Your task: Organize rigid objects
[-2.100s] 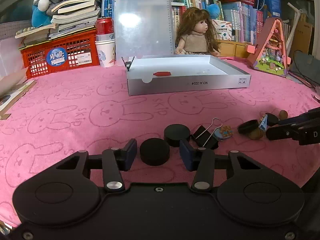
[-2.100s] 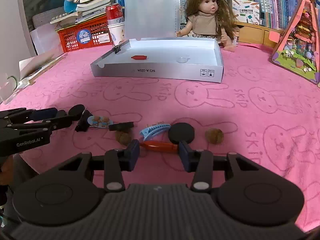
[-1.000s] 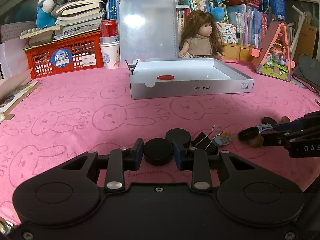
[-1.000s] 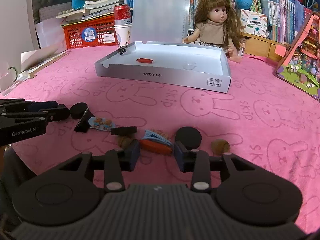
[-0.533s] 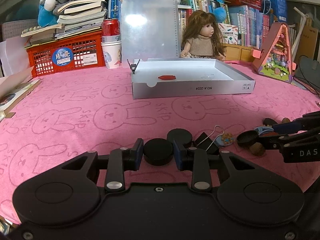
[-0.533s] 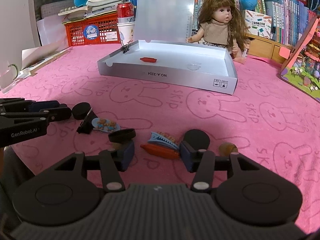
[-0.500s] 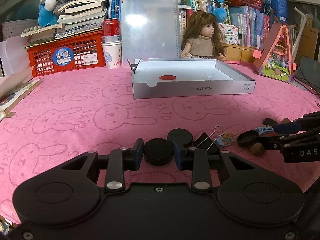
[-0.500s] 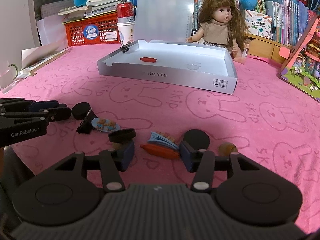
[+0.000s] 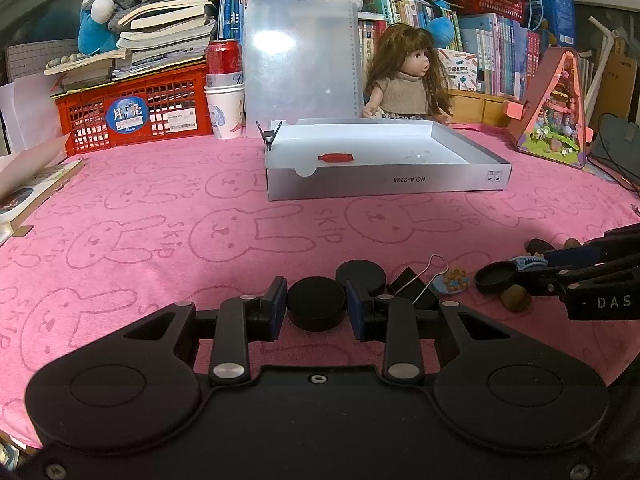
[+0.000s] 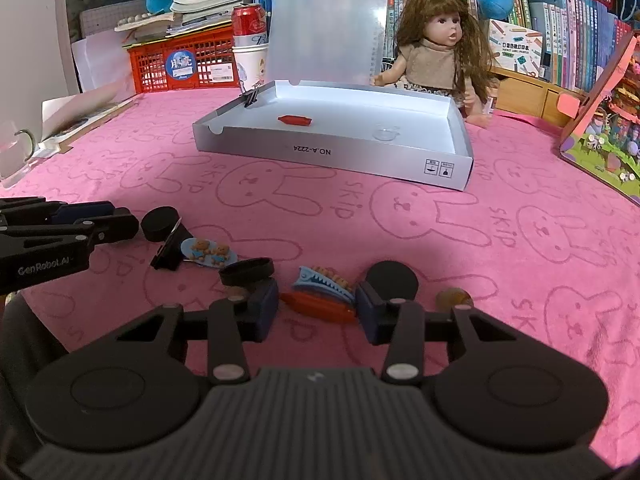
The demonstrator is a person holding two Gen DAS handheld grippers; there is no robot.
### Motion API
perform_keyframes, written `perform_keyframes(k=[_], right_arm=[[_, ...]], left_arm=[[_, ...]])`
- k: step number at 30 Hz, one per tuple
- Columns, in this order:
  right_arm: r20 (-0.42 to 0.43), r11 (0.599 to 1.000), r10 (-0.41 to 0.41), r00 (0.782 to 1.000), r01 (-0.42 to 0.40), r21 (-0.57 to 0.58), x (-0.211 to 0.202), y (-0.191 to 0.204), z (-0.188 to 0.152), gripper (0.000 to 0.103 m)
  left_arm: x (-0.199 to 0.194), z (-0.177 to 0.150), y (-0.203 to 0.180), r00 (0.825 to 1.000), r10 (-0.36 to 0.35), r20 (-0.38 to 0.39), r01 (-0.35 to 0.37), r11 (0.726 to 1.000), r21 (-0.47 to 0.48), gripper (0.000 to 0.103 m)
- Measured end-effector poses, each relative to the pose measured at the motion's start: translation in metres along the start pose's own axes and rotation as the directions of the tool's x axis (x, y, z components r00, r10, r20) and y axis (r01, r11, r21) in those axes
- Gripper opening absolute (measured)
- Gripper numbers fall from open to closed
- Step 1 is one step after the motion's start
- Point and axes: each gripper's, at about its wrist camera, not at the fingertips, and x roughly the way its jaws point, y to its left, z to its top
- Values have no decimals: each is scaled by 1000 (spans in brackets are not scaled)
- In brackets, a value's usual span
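My left gripper is shut on a black round cap low over the pink cloth. A second black cap and a black binder clip lie just beyond it. My right gripper has its jaws closing around a red clip that lies on the cloth. The clip's ends sit close to the pads, and I see no firm grip. A blue toothed hair clip, a black ring lid, another black cap and a brown nut lie around it. A white open box holds a red piece.
A bear hair clip lies by the binder clip. Behind the box stand a doll, a translucent clipboard, a red crate, a can on paper cups and a pink toy house. Books line the back.
The left jaws, open two seconds ago, have shut on the black cap. The right jaws widened around the red clip half a second ago and have now narrowed again.
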Motion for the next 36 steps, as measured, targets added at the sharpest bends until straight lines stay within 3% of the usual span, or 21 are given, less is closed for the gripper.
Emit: perform_keyframes(k=[17,36], right_arm=[[50,999,-44,998,44,-6,-17,-15,9,48],[137,997,-74,988,71,32,-10,-38,58,48]], left_arm=[[-2,18,0,1000,0,9,0,1000,-25,30],[16,81,-2,998,-29,55,33,998,-58,30]])
